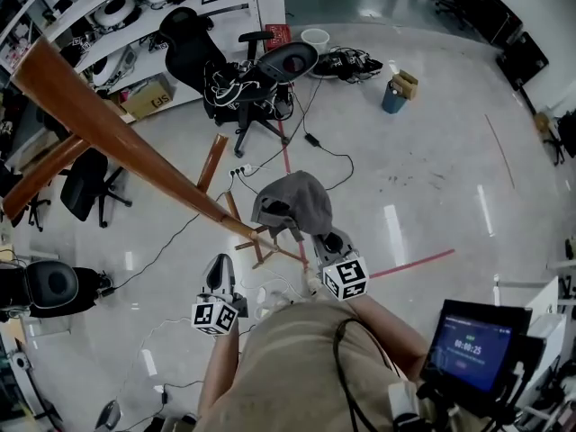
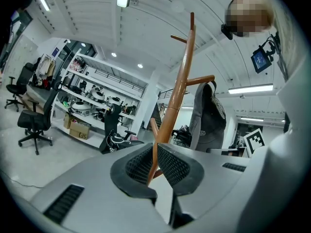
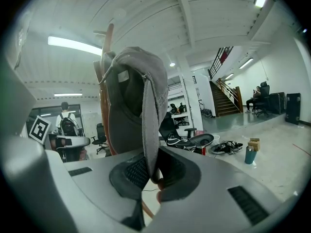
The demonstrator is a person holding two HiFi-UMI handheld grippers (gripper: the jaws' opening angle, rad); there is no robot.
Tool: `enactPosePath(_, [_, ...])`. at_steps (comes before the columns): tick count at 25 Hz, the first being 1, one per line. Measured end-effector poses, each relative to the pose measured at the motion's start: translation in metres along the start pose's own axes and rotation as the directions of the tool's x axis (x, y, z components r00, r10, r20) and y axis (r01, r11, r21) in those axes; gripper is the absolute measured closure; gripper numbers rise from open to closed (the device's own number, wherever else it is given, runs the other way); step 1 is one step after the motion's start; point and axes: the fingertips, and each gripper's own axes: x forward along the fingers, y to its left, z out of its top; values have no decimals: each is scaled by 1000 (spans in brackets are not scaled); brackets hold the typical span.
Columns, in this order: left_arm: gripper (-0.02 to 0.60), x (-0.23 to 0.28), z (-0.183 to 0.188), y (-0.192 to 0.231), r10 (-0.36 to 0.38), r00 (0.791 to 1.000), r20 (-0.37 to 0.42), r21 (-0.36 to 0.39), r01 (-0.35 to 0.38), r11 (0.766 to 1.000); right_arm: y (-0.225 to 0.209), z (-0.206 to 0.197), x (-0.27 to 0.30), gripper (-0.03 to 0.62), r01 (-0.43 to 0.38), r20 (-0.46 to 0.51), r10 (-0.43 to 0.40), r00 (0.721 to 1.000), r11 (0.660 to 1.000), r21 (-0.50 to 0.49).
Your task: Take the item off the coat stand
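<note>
Pinched shut in the right gripper (image 3: pixel 151 174): the lower edge of the grey cap (image 3: pixel 131 96), fabric pressed from both sides. Closed narrow in the left gripper (image 2: pixel 154 168): a thin wooden branch (image 2: pixel 155 147) low on the coat stand (image 2: pixel 178 84), seemingly to steady it. Not yet off, that cap: hung over an upper peg (image 2: pixel 201 79) just beside the trunk, draped down toward the right jaws. Likely trouble from here: pulling straight down or sideways rather than lifting clear of the peg's tip. Possible results: snagging the crown on the peg, losing the thin fabric from so small a bite, or dragging the whole stand over should the left hold slip.
</note>
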Motion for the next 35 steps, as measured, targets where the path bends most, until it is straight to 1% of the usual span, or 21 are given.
enactPosePath(11, [561,1,-1,-1,4,1000,-5,-7,-4,1000,0,1,0,565,0,-4,0,1000,1000,-7])
enactPosePath(18, [561,1,-3,-1,-1,1000,-5,2,1,1000,-1,1,1,566,-1,1,1,1000,1000,-8])
enactPosePath(32, [561,-9,-9,-2,25,1000,-12,-5,-25,1000,1,-5,0,566,-18,-7,18,1000,1000,-17])
enactPosePath(35, [561,-10,-10,0,24,1000,-2,0,-24,1000,1,-5,1,566,-22,-8,22,1000,1000,-21])
